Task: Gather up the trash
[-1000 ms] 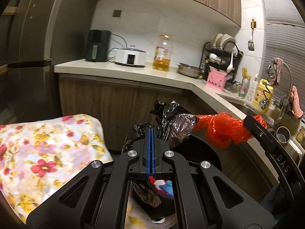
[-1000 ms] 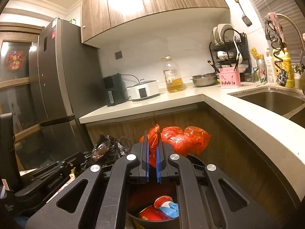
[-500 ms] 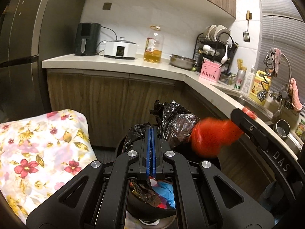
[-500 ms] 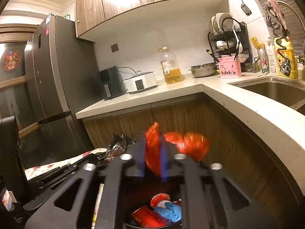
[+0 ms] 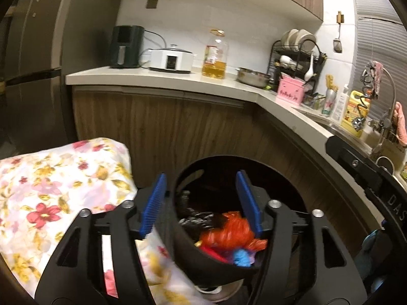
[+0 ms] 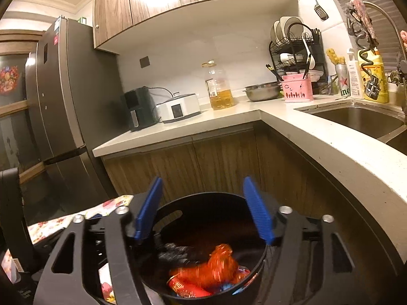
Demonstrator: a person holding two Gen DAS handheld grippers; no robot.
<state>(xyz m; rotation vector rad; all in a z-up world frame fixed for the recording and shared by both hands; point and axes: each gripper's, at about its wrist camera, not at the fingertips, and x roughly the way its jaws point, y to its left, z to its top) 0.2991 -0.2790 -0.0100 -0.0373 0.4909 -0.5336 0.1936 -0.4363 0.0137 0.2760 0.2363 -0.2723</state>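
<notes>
Trash inside bin, fingers apart.

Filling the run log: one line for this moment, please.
left gripper: open | right gripper: open | red plastic bag, black plastic bag: inside black trash bin

A pale stone countertop runs over wooden base cabinets. On it stand a dark air fryer, a white multicooker, a clear oil bottle, a steel bowl, a pink utensil caddy and a black dish rack. A grey fridge stands left; a floral cloth lies nearby.
</notes>
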